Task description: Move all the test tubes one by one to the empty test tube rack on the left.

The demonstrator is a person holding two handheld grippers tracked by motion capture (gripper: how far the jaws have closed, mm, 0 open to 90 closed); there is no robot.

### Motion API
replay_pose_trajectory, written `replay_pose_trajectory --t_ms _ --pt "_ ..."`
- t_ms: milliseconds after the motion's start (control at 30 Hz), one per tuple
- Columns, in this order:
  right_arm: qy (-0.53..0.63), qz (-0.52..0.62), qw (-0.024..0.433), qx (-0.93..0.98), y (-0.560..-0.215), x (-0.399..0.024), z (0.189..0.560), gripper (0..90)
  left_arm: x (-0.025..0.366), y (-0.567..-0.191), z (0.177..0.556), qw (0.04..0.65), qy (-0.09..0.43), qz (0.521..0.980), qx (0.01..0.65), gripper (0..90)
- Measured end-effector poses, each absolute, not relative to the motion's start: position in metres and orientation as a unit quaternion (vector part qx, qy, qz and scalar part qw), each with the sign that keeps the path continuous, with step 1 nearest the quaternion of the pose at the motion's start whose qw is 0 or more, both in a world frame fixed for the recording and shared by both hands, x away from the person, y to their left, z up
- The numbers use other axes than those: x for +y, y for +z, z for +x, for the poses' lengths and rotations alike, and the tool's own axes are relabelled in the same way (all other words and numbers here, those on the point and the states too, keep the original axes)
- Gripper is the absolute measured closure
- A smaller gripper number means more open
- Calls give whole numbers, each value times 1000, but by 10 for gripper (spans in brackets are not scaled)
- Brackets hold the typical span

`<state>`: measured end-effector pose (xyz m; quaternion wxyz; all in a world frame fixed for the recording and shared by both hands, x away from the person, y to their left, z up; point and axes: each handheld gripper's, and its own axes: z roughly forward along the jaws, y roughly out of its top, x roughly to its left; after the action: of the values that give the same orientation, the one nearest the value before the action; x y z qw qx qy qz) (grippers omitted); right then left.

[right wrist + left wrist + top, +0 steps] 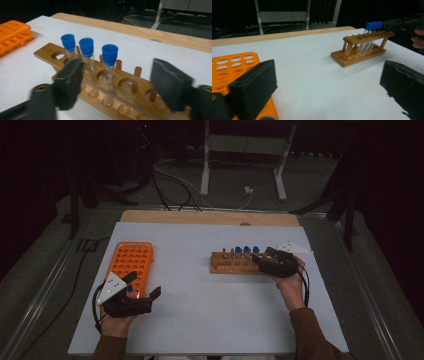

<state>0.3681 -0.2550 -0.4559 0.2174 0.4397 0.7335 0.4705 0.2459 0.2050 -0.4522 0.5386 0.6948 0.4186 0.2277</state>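
Right gripper view, spread right claw [117,85] straddling wooden rack [105,82], nearest capped tube [109,65] between jaws.

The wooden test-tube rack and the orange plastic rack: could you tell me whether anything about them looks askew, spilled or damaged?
Nothing stands out. The wooden test-tube rack stands level on the white table top, and its three clear blue-capped tubes sit upright in adjacent holes. The orange plastic rack lies flat. No spill or breakage shows. Both the left gripper and the right gripper are open.

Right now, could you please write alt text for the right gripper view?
Three clear tubes with blue caps stand in a wooden rack, framed by the open right claw. An orange rack sits far left on the white table.
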Motion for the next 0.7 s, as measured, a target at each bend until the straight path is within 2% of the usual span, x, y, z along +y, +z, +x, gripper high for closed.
replay_pose_trajectory --t_ms 100,200,467,700 --pt "458 434 228 742 -461 -249 372 543 199 -454 246 541 222 696 416 8" --pt "454 436 228 743 -466 -246 376 625 194 -456 245 538 220 703 411 8" --pt "462 427 229 743 -469 -241 378 755 184 -462 243 530 215 713 406 8" --pt "456 421 233 749 -468 -235 376 773 175 -467 241 517 211 726 401 9"
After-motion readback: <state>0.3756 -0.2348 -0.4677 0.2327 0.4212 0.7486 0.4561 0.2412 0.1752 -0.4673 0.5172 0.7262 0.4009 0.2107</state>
